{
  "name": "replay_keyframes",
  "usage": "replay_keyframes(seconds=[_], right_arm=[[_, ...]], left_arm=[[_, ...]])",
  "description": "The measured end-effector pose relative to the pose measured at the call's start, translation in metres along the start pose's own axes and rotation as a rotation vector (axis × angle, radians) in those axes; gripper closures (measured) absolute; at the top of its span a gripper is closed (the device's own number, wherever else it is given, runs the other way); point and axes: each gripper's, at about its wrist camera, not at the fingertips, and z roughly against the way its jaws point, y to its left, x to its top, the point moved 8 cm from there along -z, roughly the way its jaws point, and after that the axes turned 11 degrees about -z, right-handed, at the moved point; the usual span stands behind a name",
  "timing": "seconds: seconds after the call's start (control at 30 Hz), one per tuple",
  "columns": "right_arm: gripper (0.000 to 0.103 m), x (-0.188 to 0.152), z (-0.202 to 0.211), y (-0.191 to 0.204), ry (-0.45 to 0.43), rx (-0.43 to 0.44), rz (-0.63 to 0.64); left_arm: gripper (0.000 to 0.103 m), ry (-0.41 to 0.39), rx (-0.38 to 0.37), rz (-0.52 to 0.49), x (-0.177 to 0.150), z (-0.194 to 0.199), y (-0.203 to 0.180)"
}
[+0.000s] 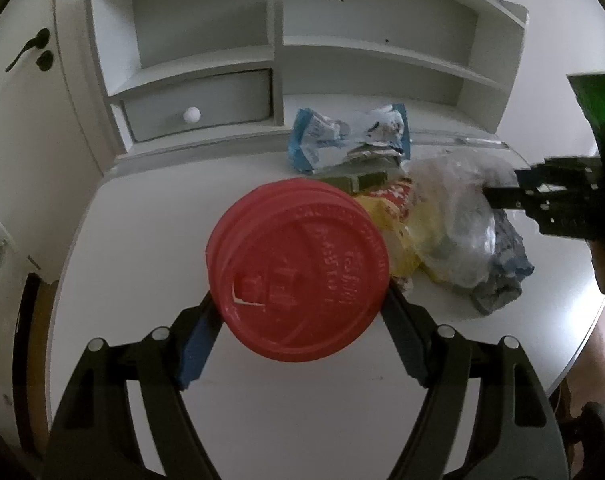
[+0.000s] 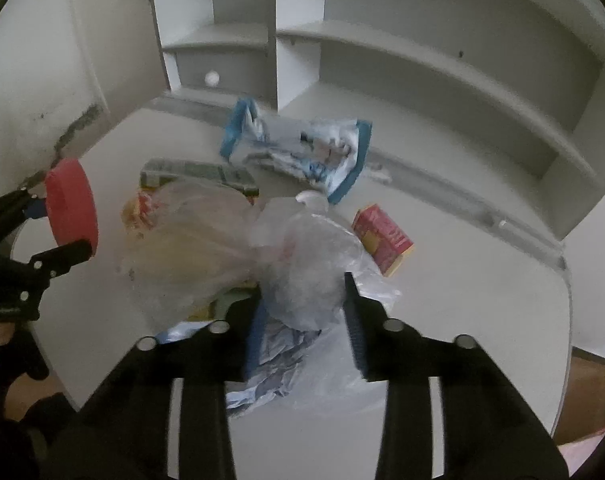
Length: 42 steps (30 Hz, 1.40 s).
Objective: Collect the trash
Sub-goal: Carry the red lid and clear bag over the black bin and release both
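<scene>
We hold a red cup lid (image 1: 298, 270) in our left gripper (image 1: 300, 308), the jaws set wide across its width and pressing its rim from both sides, so the lid hangs above the white desk (image 1: 150, 232), clear of its surface. From the right wrist view the same lid (image 2: 71, 206) shows edge-on at the far left, pinched between the two black fingers.

Our right gripper (image 2: 304, 312) sits at the heap of trash in the middle of the desk. Its jaws stand partly apart with the crumpled clear plastic bag (image 2: 302, 256) bunched between them; we cannot tell whether the pads actually grip it. Crushed blue-grey paper (image 2: 274, 356) lies beneath that bag.

Behind the heap lie a blue and white wrapper (image 2: 302, 148), a dark green flat packet (image 2: 194, 172) and, to the right, a small red and yellow box (image 2: 382, 236). A shelf unit (image 1: 286, 52) stands at the back of the desk.
</scene>
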Motion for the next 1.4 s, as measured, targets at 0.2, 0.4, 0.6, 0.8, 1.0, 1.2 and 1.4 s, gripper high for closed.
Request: replay_keyframes(seconds=[0.2, 0.4, 0.6, 0.8, 1.0, 1.2, 1.4], right_arm=[[0.073, -0.001, 0.087, -0.037, -0.216, 0.083, -0.217], [0.073, -0.086, 0.177, -0.146, -0.356, -0.109, -0.525], [0.073, -0.258, 0.264, -0.270, -0.407, -0.415, -0.910], [0.072, -0.453, 0.322, -0.343, -0.336, -0.671, -1.309], [0.072, -0.592, 0.283, -0.378, -0.180, -0.679, -1.634], [0.071, -0.662, 0.199, -0.394, -0.044, -0.523, -1.795], [0.067, -0.687, 0.151, -0.405, 0.021, -0.445, -1.861]], left_arm=[[0.028, -0.079, -0.030, -0.049, 0.034, 0.025, -0.035], [0.028, -0.166, -0.223, -0.184, 0.078, 0.033, -0.148], [0.028, -0.201, -0.550, -0.391, 0.090, 0.041, -0.339], [0.028, -0.080, -0.932, -0.649, 0.019, 0.049, -0.547], [0.028, 0.200, -1.046, -0.856, -0.093, -0.004, -0.687], [0.028, 0.282, -0.975, -0.955, -0.146, -0.067, -0.738], [0.027, 0.338, -0.946, -0.964, -0.166, -0.104, -0.755]])
